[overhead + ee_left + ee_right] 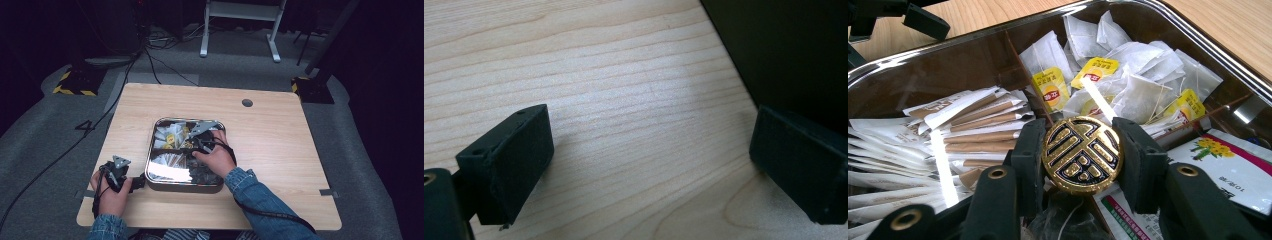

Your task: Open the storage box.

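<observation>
A square metal box (149, 153) sits mid-table with compartments of sachets. At its middle is a round gold-and-black knob (1081, 154), and my right gripper (1080, 150) is shut on it, one pad on each side. Light streaks across the contents suggest a see-through lid under the knob. From above, the right gripper (194, 142) reaches into the box from its near right side. My left gripper (136, 183) rests on the table at the box's near left corner. Its jaws (649, 165) stand open over bare wood, and the dark box wall (794, 55) is beside the right jaw.
Inside the box lie white tea bags with yellow tags (1128, 85), brown stick sachets (978, 130) and a white packet with a flower print (1228, 165). The wooden table (270, 135) has a cable hole (247, 103) at the far side. Cables run over the floor beyond.
</observation>
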`<action>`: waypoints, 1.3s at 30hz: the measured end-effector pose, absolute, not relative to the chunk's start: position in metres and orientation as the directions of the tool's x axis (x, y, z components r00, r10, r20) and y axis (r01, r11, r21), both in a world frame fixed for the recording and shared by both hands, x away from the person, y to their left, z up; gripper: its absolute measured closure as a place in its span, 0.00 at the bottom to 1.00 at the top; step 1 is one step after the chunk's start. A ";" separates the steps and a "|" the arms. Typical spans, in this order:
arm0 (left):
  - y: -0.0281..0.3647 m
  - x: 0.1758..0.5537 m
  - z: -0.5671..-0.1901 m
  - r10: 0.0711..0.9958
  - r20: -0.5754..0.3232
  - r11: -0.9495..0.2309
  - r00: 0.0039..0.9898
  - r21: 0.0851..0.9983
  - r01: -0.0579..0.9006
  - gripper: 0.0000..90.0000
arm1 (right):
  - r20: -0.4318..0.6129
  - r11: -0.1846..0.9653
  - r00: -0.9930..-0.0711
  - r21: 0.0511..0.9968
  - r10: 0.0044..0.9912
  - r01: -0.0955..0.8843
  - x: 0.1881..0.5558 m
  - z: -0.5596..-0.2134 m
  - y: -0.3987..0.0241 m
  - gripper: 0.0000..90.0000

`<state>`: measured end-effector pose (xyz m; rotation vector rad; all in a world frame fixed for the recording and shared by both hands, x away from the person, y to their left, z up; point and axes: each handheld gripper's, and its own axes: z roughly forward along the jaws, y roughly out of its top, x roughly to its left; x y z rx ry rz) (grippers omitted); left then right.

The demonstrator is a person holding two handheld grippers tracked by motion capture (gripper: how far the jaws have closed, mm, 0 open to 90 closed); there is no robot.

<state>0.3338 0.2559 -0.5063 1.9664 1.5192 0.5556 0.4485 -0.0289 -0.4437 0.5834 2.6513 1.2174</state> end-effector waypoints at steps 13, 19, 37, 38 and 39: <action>0.256 0.334 -0.506 0.964 -0.026 -0.179 0.263 0.671 0.720 0.05 | 0.011 0.586 -0.909 0.762 0.416 0.277 0.448 -0.443 -0.029 0.65; 0.256 0.334 -0.506 0.964 -0.022 -0.182 0.265 0.670 0.719 0.04 | 0.002 0.598 -0.909 0.753 0.416 0.276 0.449 -0.438 -0.029 0.65; 0.256 0.335 -0.506 0.964 -0.023 -0.183 0.266 0.669 0.720 0.04 | -0.018 0.546 -0.907 0.804 0.421 0.237 0.446 -0.394 -0.049 0.65; 0.257 0.335 -0.506 0.964 -0.020 -0.185 0.266 0.670 0.719 0.04 | -0.019 0.545 -0.906 0.804 0.423 0.237 0.447 -0.392 -0.051 0.65; 0.256 0.335 -0.506 0.964 -0.022 -0.183 0.266 0.670 0.720 0.04 | -0.022 0.546 -0.906 0.804 0.423 0.235 0.447 -0.391 -0.053 0.65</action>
